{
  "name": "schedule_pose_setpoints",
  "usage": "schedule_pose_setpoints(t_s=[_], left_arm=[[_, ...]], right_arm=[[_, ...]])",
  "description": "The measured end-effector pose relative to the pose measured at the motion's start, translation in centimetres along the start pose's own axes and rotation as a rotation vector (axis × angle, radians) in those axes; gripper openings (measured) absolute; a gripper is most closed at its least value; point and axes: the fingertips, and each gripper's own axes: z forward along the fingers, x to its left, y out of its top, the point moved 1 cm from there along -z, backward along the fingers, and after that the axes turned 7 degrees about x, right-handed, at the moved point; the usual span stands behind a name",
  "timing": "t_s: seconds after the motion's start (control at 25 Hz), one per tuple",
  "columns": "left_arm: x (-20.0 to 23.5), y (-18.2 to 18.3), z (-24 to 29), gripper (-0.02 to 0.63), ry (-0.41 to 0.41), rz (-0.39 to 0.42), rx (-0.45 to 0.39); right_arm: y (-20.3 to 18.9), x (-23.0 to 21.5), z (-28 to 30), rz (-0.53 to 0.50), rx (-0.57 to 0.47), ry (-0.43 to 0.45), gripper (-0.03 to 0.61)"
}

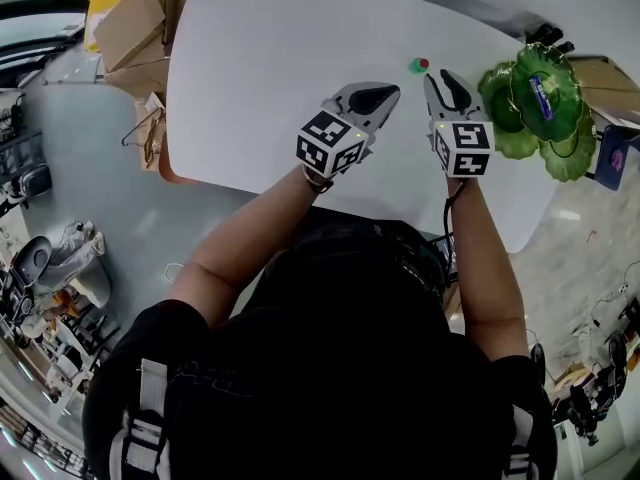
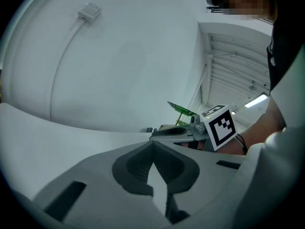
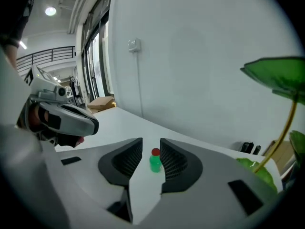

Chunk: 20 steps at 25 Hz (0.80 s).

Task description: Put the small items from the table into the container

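Observation:
A small green bottle with a red cap point(image 1: 418, 65) stands on the white table point(image 1: 270, 78). My right gripper point(image 1: 443, 76) is open just behind and right of it. In the right gripper view the bottle point(image 3: 155, 161) shows in the gap just past the fingertips of the right gripper point(image 3: 151, 144), and I cannot tell if they touch it. My left gripper point(image 1: 383, 94) rests to the bottle's left, shut on nothing; its pads meet at the tip point(image 2: 152, 149). A green leaf-shaped dish point(image 1: 520, 118) sits at the table's right edge and holds a blue item point(image 1: 540, 96).
Cardboard boxes point(image 1: 130, 28) stand on the floor past the table's left end. A blue object point(image 1: 612, 156) lies beyond the dish on the right. A white wall with a socket and cable point(image 2: 89, 11) rises behind the table. Green dish lobes point(image 3: 279, 75) overhang at the right gripper's right.

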Motion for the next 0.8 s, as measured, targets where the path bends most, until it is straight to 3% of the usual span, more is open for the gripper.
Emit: schedule_pose_setpoints(t_s=[0.36, 0.8], left_arm=[[1.7, -1.8, 1.6, 0.005, 0.014, -0.03, 0.054], [2.6, -2.5, 1.2, 0.005, 0.036, -0.039, 0.066]], right_arm=[[-2.3, -0.6, 5.7, -0.082, 0.103, 0.007, 0.115], [-3.2, -0.8, 6.8, -0.095, 0.141, -0.002, 0.089]])
